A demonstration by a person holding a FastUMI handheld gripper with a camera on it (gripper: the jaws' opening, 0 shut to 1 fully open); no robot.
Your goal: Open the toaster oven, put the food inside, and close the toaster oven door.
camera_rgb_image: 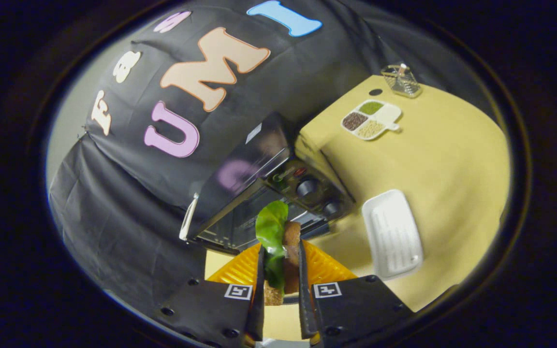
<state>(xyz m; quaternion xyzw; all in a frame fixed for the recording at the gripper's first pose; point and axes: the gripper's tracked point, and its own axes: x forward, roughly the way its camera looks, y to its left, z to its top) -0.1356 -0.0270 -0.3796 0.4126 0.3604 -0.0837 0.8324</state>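
A: Starting from the left, what is sitting in front of the black cloth wall?

B: The toaster oven [264, 193] is standing there on the yellow table [452, 164], tilted in this view. Its dark top is catching a purple reflection, and its glass door [240, 224] is looking shut, with a pale handle [188, 217] showing along its left end. Two dark knobs [307, 187] are lining the control panel on its right side.

A: And the gripper?

B: The gripper [281, 270] is closing narrowly on the food, a sandwich [283, 256]. Both fingers are pressing on it, one on each side. The sandwich is standing on edge between them, brown bread with a green lettuce leaf [271, 227] poking up past the fingertips. It is hanging just in front of the oven door, not inside.

A: Anything under it?

B: An orange ridged board [327, 268] is showing behind the fingers on both sides, lying on the table just ahead of the oven.

A: What about the containers further right?

B: A white rectangular tray [392, 234] is lying beside the oven's knob end, and it is holding nothing. Beyond it, near the far corner, a white divided dish [370, 118] is carrying three fillings: green grains, dark brown grains and pale yellowish grains, each in its own compartment, with the fourth one bare. Further back, a small wire basket [402, 79] is sitting at the table's edge; its contents are too small to tell.
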